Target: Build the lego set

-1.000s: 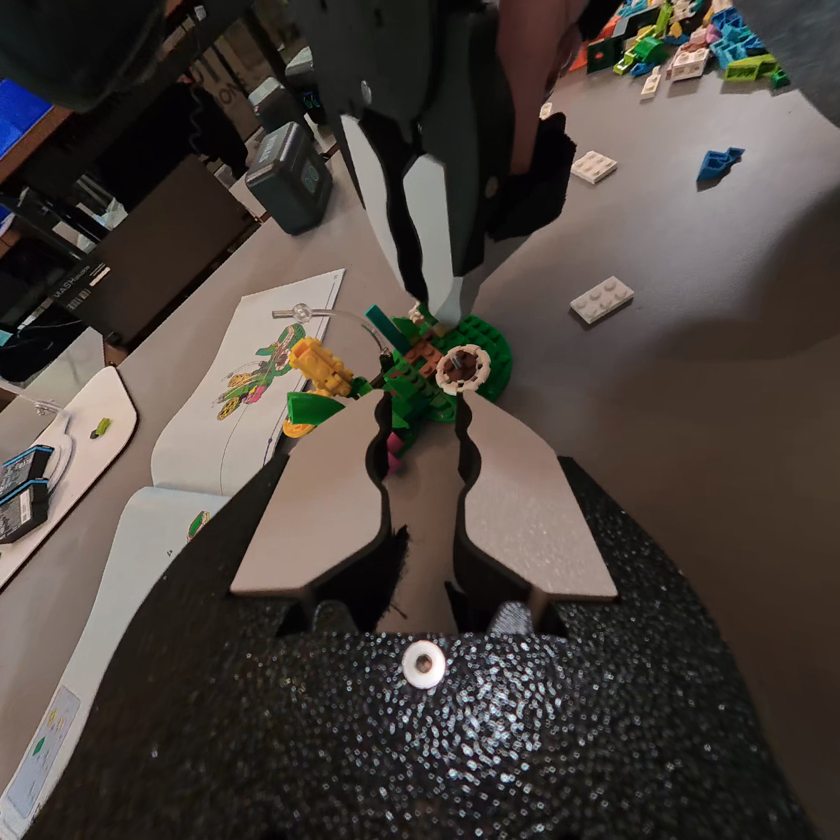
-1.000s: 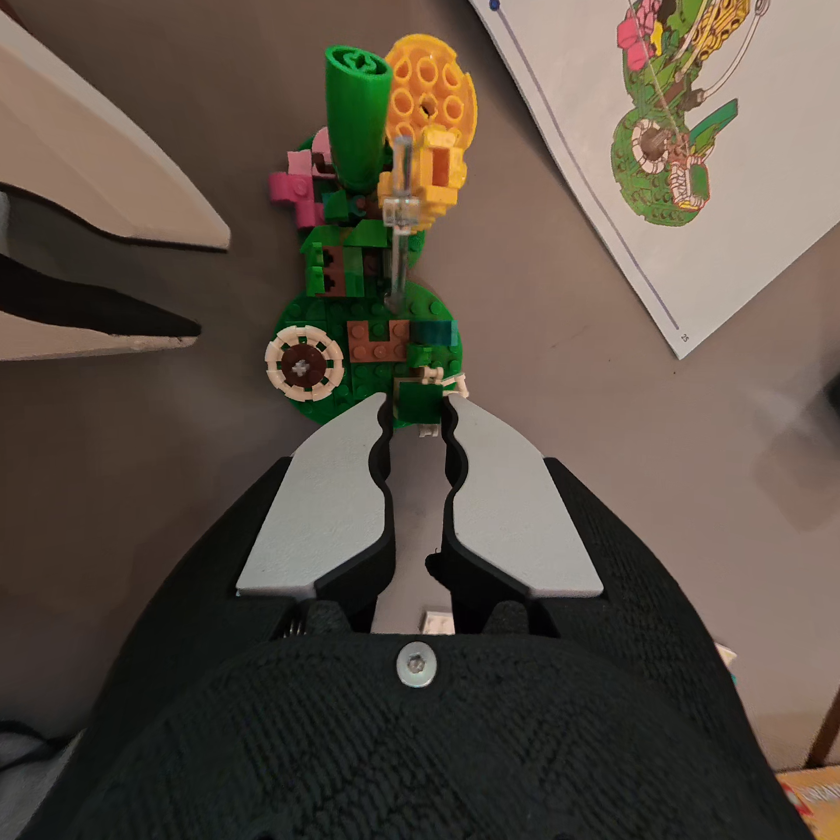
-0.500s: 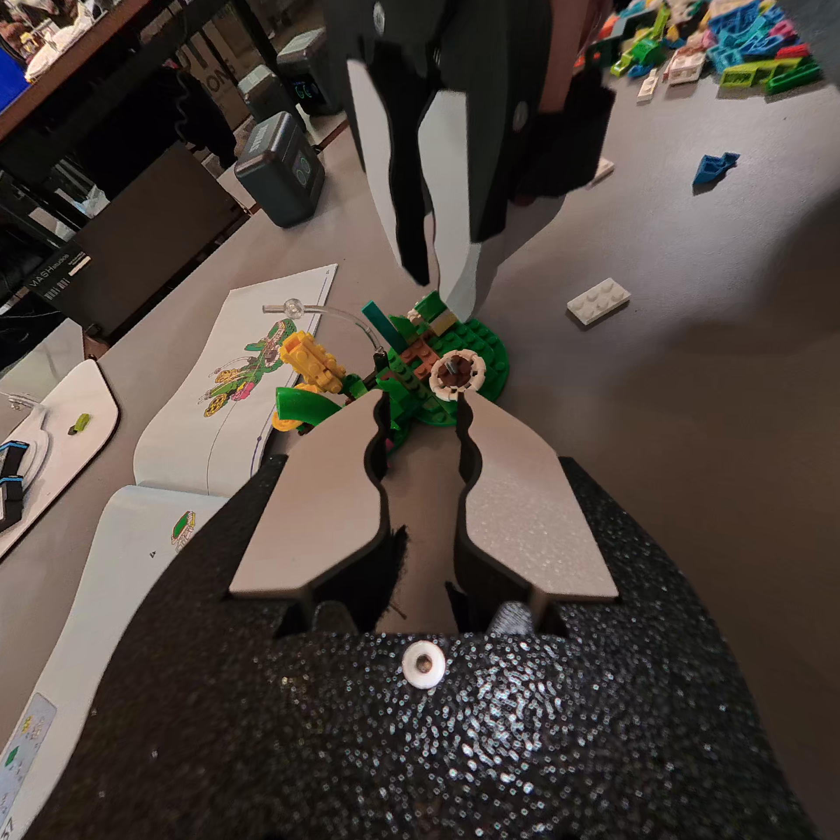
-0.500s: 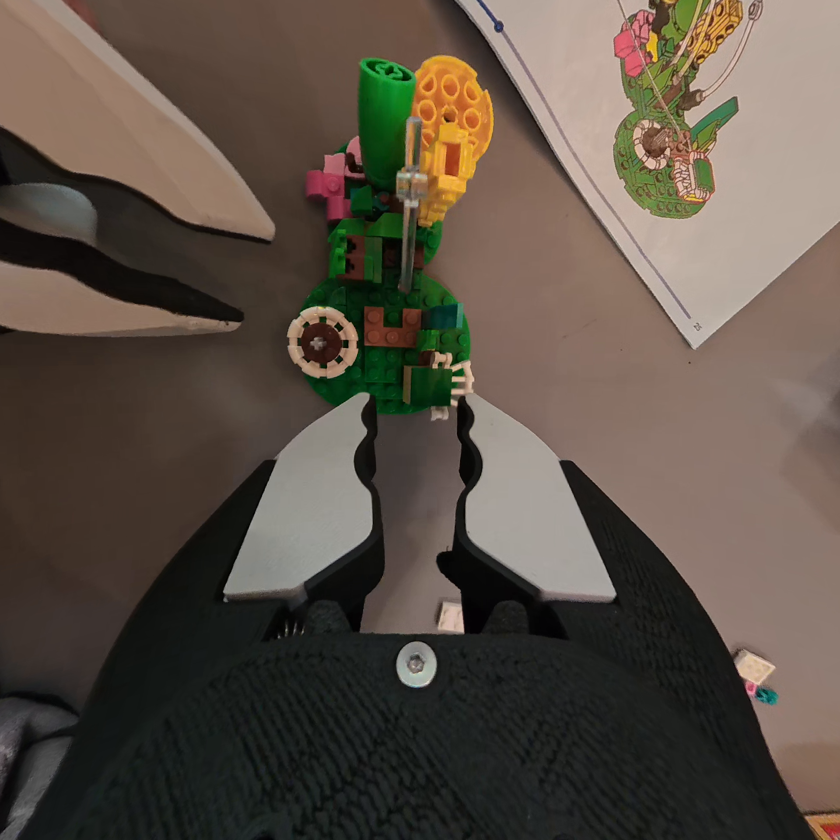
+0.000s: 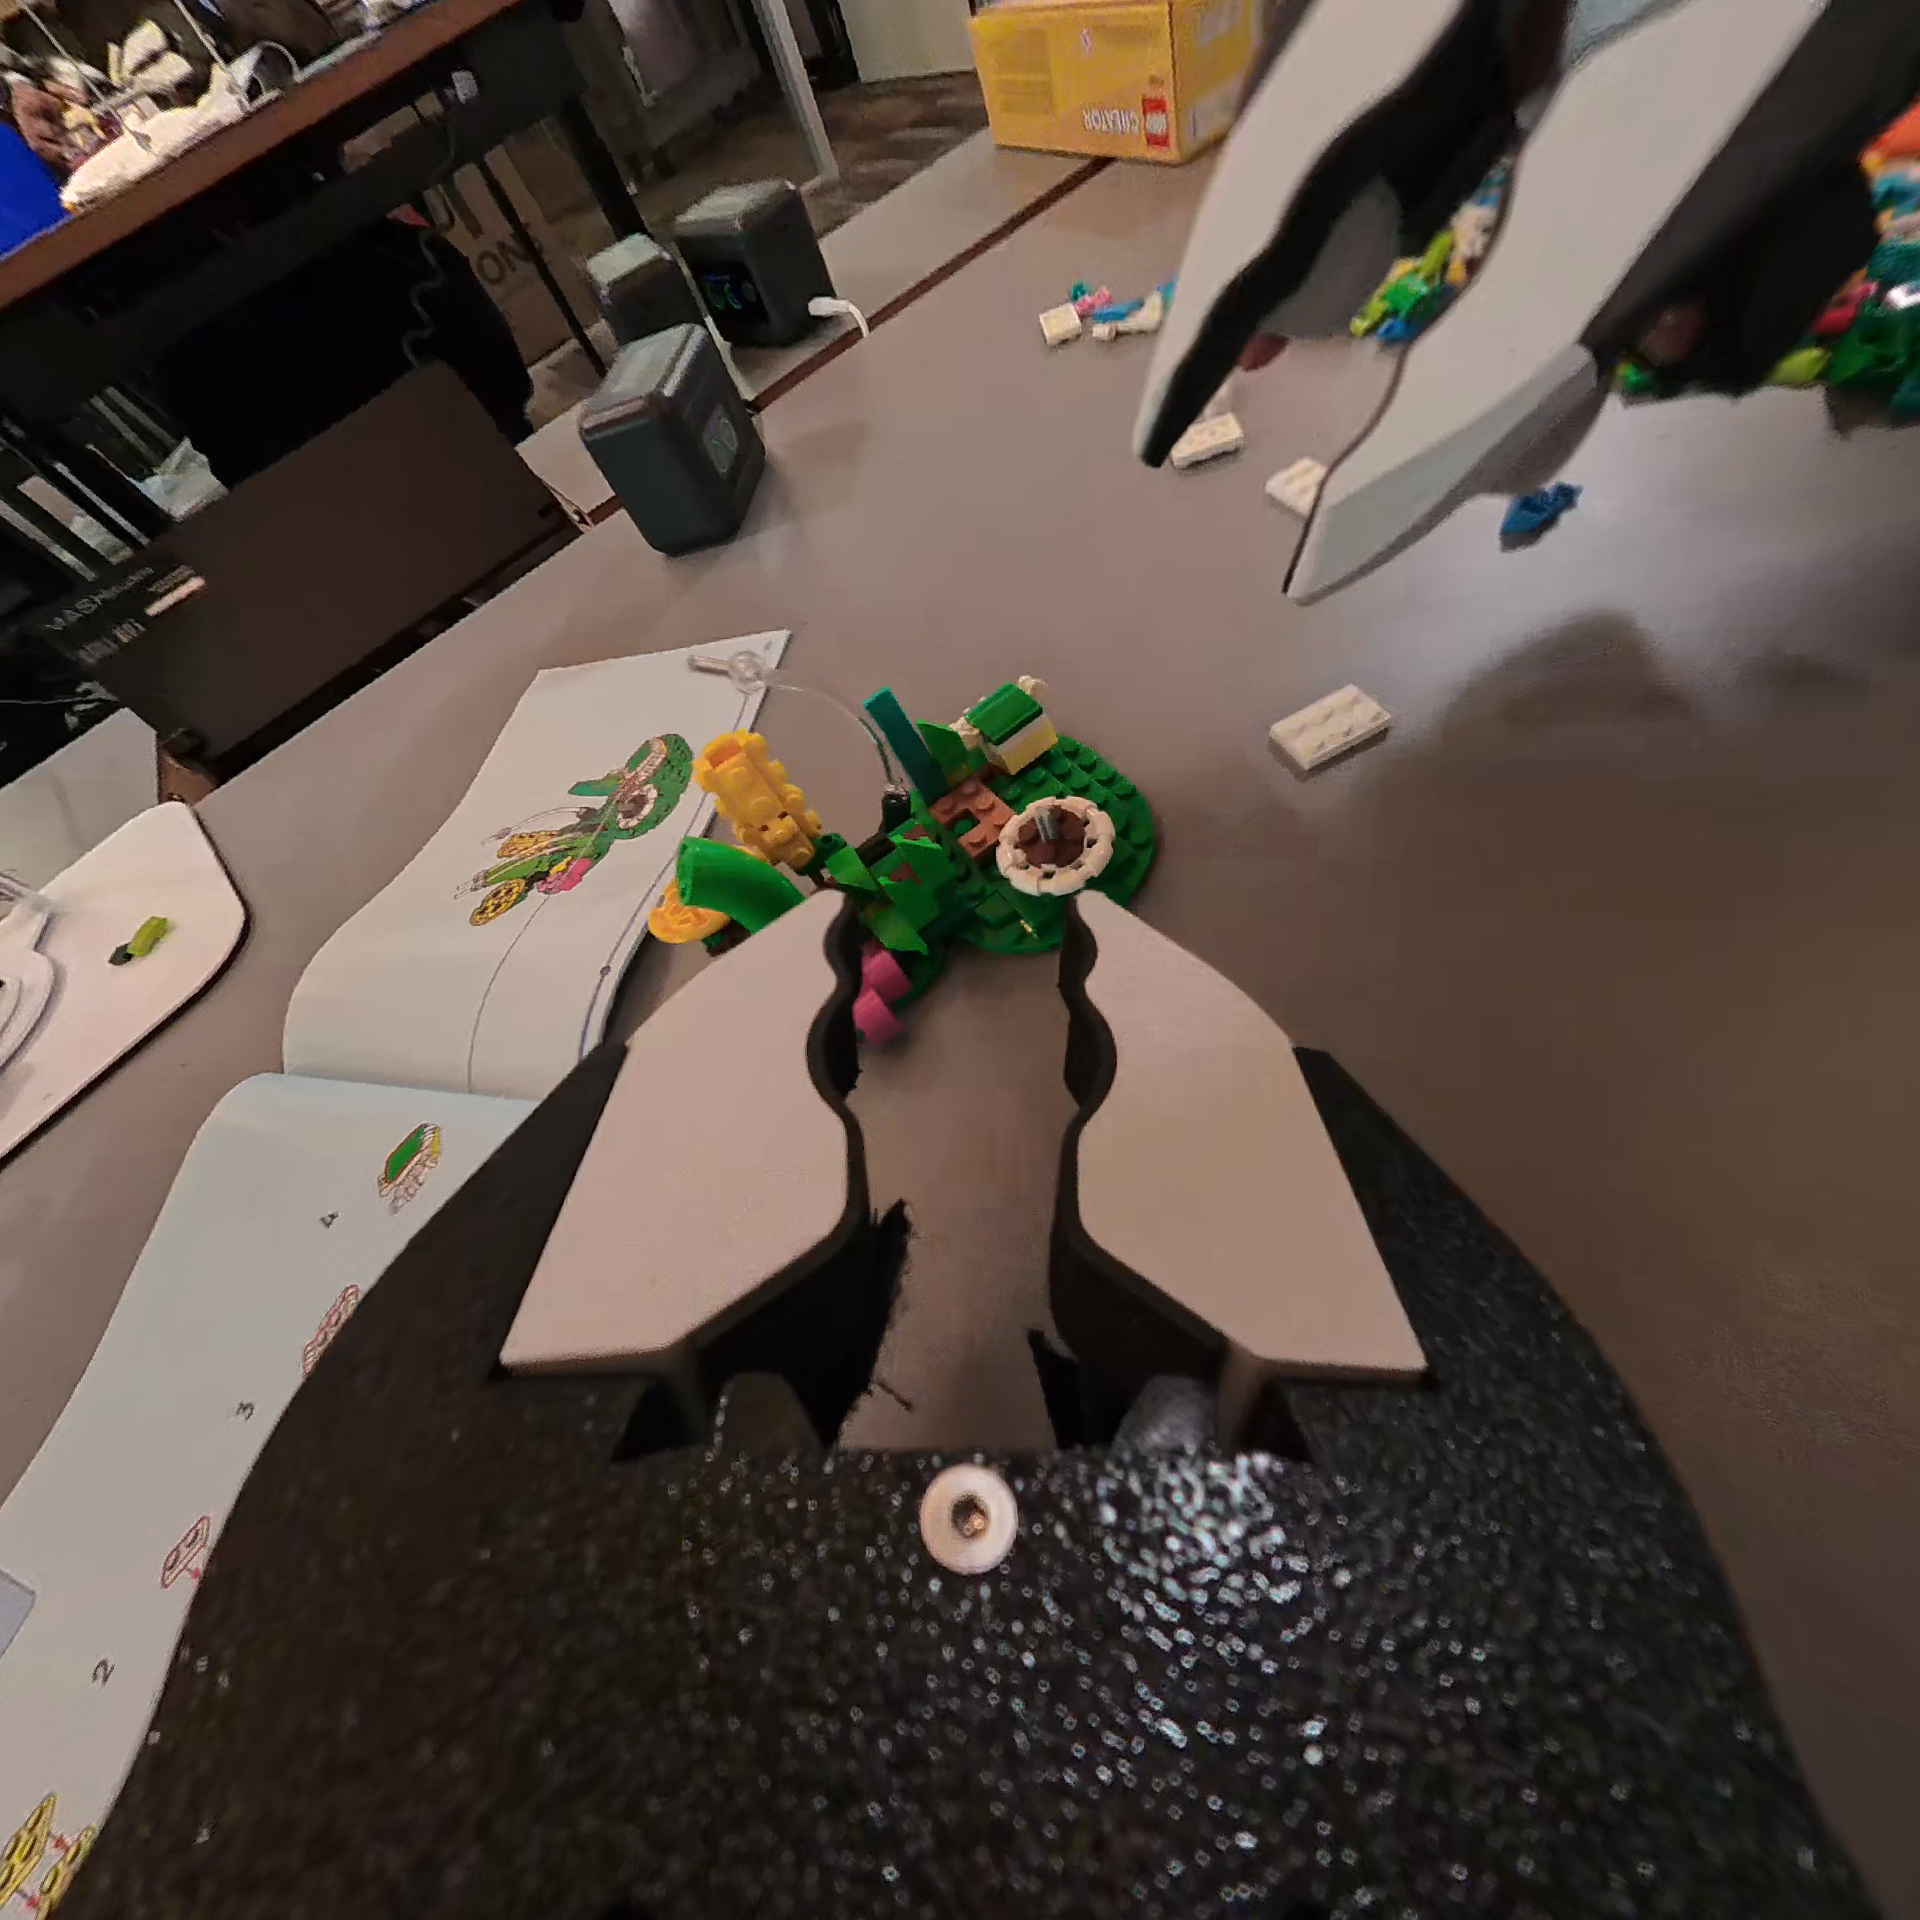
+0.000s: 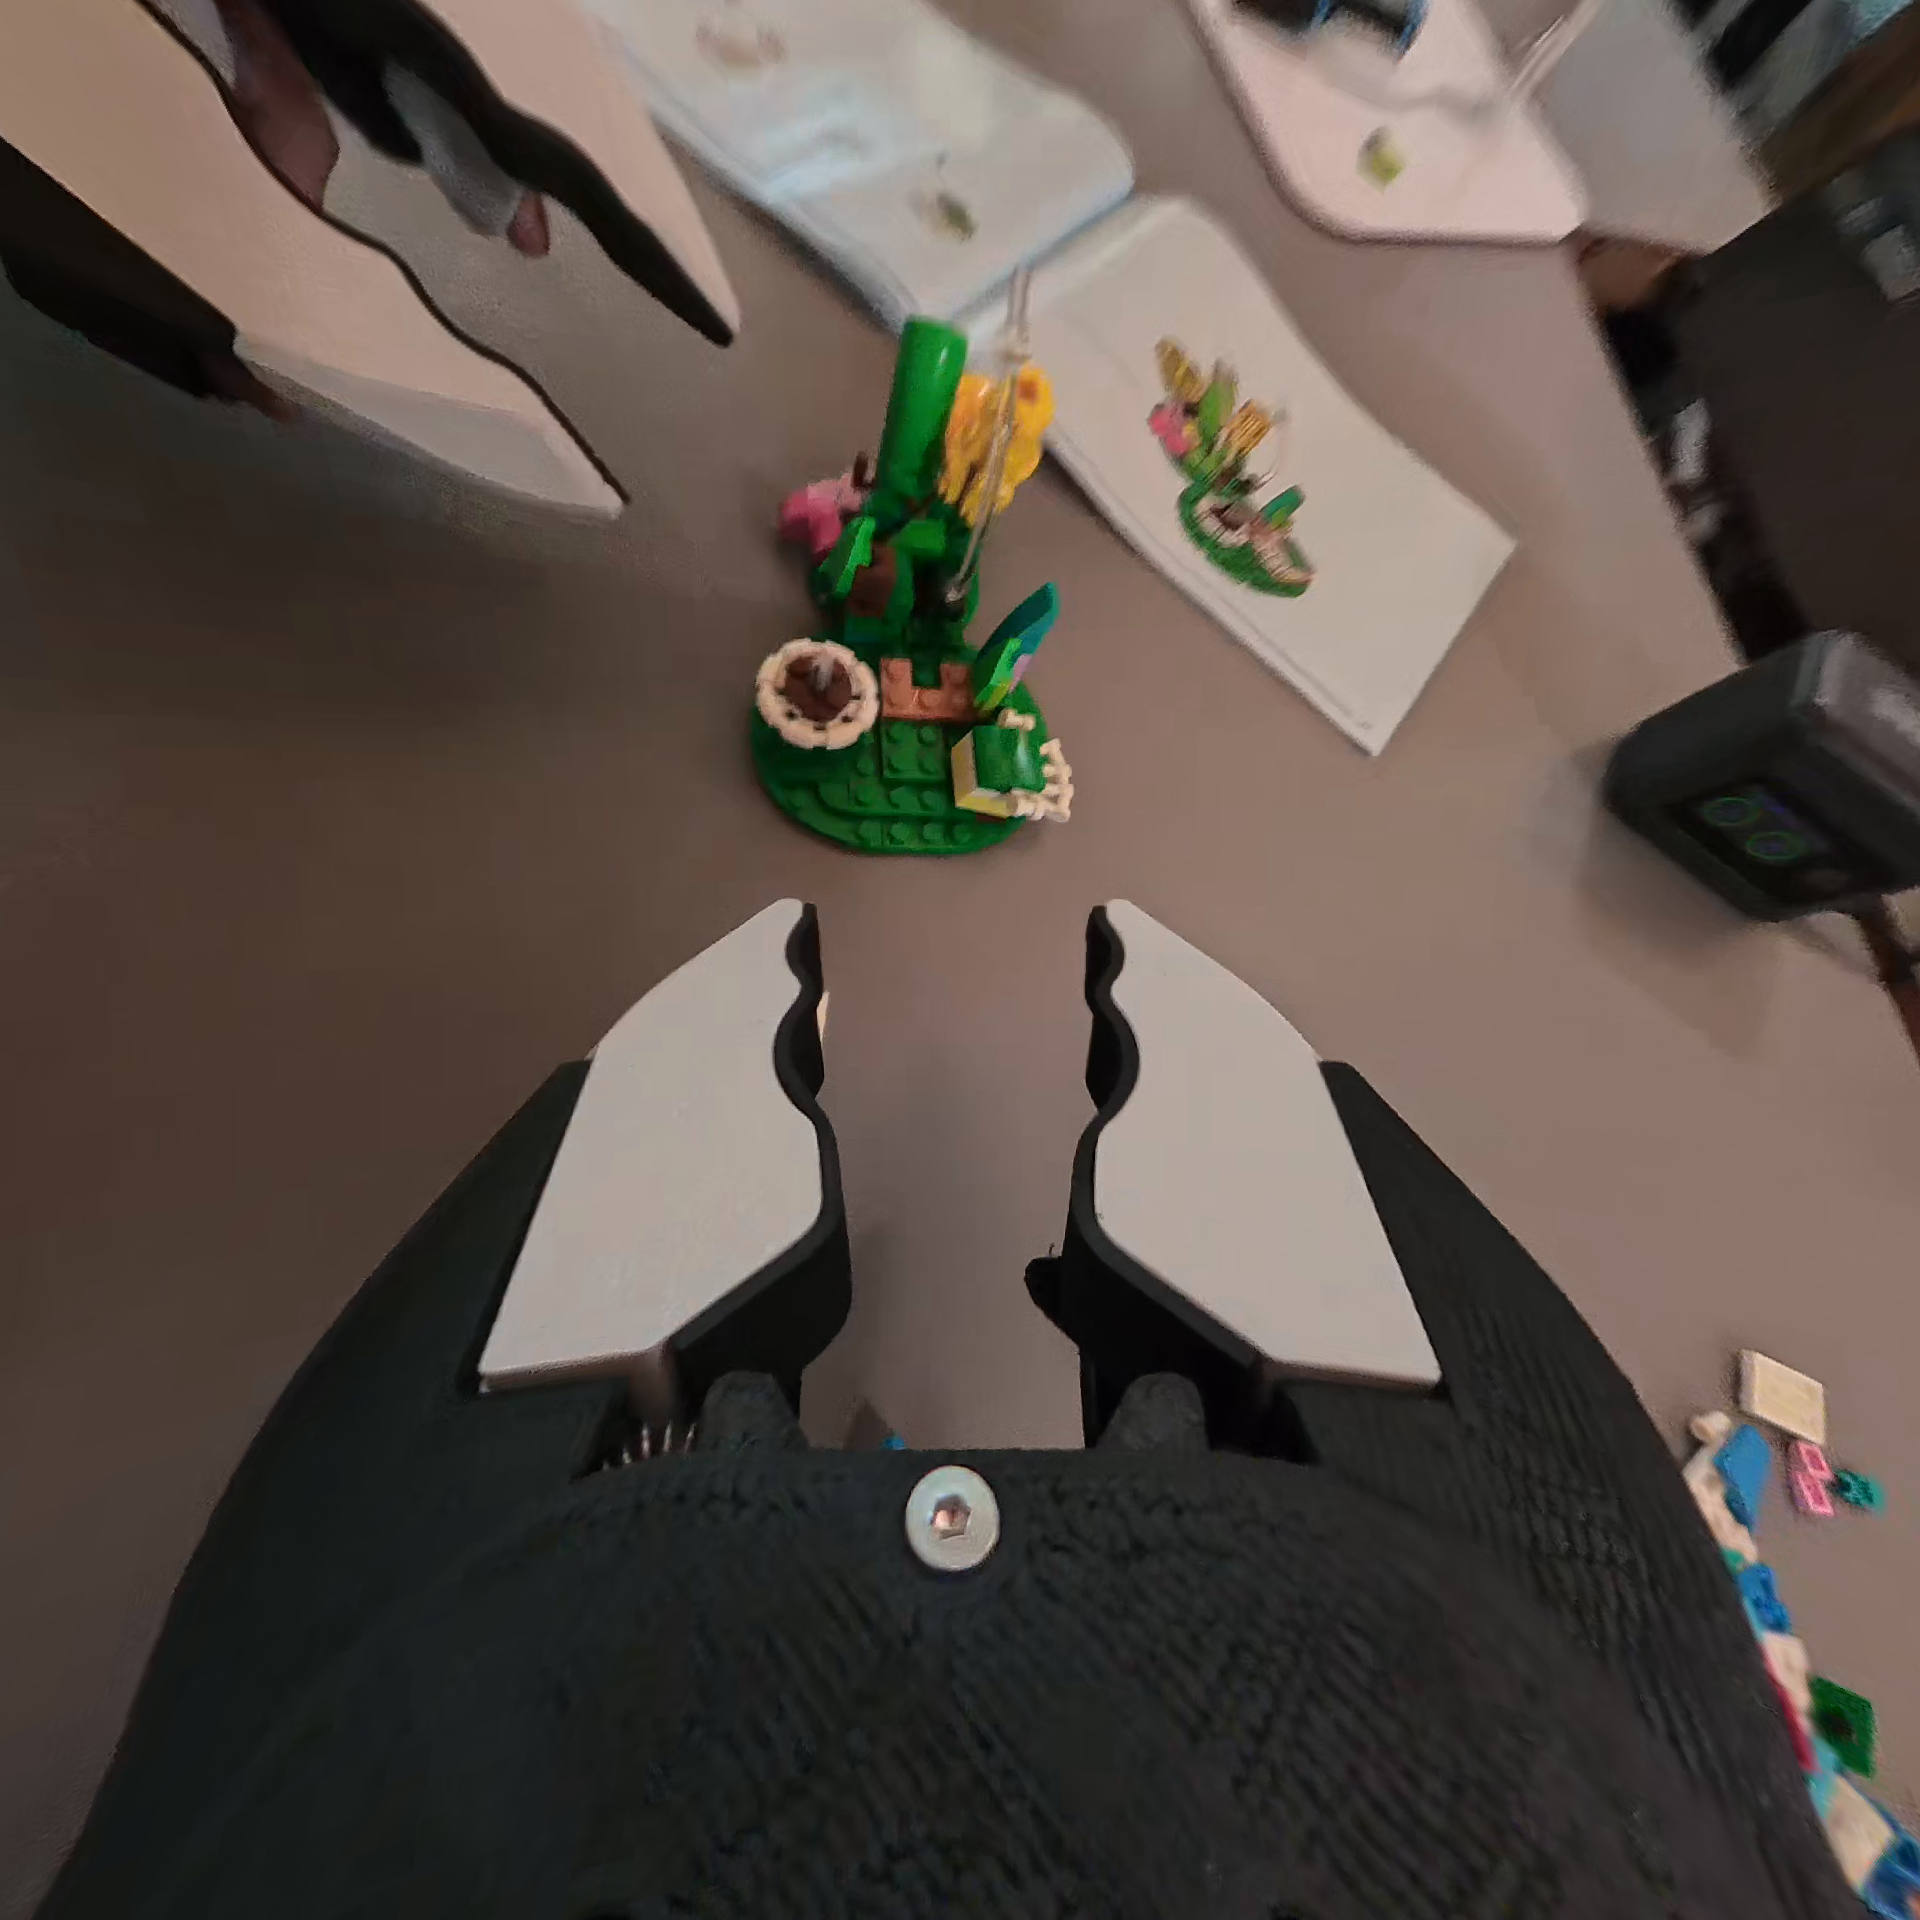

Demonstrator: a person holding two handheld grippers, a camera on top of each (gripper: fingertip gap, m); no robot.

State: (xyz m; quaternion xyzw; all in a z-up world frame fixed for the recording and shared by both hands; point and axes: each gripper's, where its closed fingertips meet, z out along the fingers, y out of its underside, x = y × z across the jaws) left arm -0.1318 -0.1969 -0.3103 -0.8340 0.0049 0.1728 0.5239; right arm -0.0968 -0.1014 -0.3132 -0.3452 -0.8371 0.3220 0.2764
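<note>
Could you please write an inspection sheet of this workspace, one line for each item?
Surface: grey table, flat, bare near the model.
Job's things: green model standing on the table; open instruction booklet beside it; white plate lying apart from the model; yellow box at the far edge.
Clutter: loose bricks scattered; dark power packs on the table.
Grippers: left claw open, empty, near the model's pink part; right claw open, empty, short of the model.
Cables: white plug in one far pack.
Surroundings: another table behind.
</note>
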